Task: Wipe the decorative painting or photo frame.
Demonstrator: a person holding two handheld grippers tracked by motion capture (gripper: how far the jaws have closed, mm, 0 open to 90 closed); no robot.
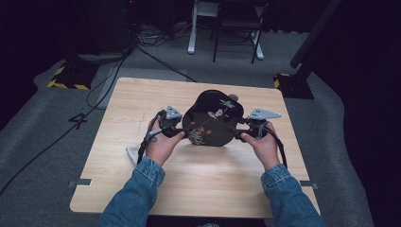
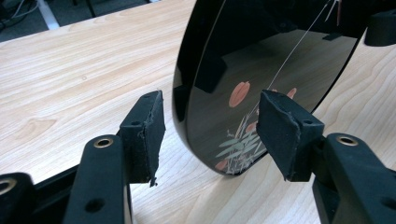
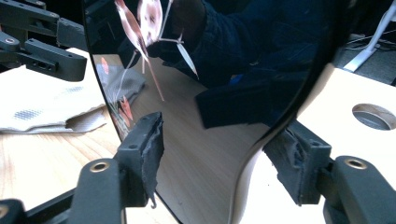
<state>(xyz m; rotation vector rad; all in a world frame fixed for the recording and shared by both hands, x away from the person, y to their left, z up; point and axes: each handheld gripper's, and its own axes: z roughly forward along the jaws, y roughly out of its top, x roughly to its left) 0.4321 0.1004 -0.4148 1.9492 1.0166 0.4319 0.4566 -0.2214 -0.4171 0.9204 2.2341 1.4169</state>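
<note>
In the high view, the black lacquered tray is hiding the tips of the left gripper and the right gripper, so whether their pads are touching its rim is not showing there. The left hand is covering most of a white cloth, leaving one corner peeking out. The picture's bottom edge is cutting off both denim sleeves. In the right gripper view, the tray is running past the top edge and is covering part of the far pad. Its painted motif, possibly flowers, is looking too small in the high view to identify.
</note>
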